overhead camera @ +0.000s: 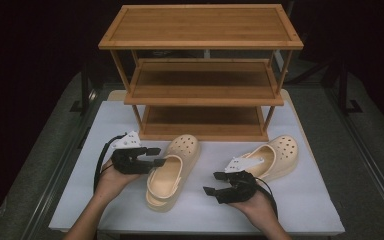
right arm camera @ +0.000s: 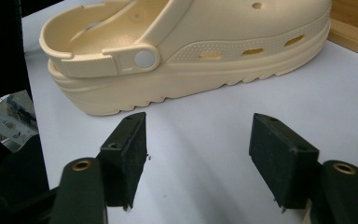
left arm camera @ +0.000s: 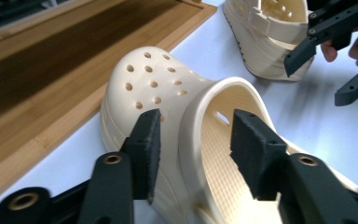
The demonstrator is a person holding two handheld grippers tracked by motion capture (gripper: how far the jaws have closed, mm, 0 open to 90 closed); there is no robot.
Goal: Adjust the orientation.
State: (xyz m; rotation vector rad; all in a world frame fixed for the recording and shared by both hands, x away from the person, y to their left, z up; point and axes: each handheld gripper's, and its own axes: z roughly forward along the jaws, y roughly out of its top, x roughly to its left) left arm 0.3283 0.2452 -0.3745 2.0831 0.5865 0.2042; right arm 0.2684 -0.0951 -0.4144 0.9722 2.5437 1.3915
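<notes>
Where perforations dot its toe, the cream clog (left arm camera: 168, 93) stays smooth.

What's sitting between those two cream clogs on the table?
Between the left clog and right clog, the high view shows bare white table and the right tool, open.

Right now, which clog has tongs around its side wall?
The left clog: the left tongs straddle its side wall, one pad inside. The right clog lies untouched.
</notes>
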